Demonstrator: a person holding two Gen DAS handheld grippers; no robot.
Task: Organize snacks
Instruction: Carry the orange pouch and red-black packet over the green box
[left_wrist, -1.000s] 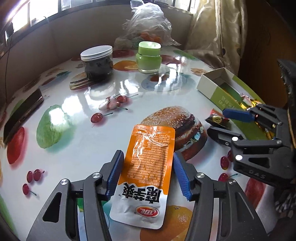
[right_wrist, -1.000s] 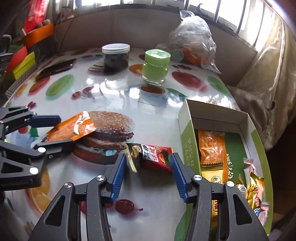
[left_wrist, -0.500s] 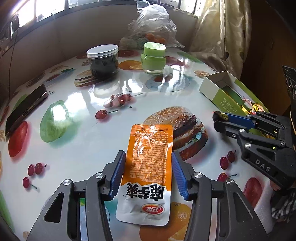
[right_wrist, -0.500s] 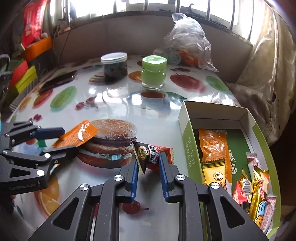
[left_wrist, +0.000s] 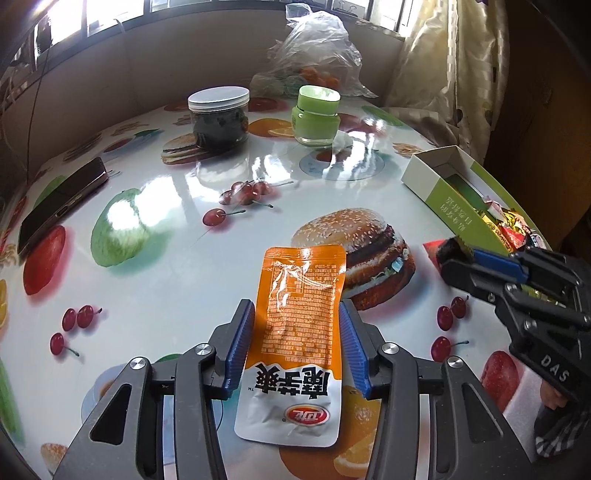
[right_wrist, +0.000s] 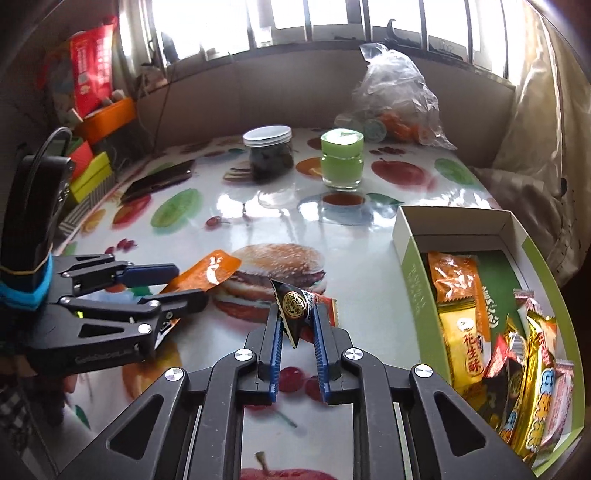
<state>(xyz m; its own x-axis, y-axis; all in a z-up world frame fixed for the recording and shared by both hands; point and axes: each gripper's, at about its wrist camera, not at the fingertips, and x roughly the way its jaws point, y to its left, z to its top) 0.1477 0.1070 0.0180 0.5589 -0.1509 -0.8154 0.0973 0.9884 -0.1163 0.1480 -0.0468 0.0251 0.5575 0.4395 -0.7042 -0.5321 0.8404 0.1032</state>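
Observation:
An orange and white snack packet lies flat on the printed table, lengthwise between the blue pads of my left gripper. The jaws are closing and the pads touch both long edges of the packet. In the right wrist view my right gripper is shut on a small black and red candy wrapper with a gold round label, held tilted just above the table. That wrapper also shows at the right gripper's tip in the left wrist view. The green and white open box holding several snacks sits to the right.
A dark jar with a white lid and a green jar stand at the back, with a plastic bag behind them. A phone lies at the left edge. A curtain hangs beyond the box.
My right gripper has shut on the candy wrapper and lifted it slightly off the table. The left jaws have narrowed onto the orange packet, which has stayed in place.

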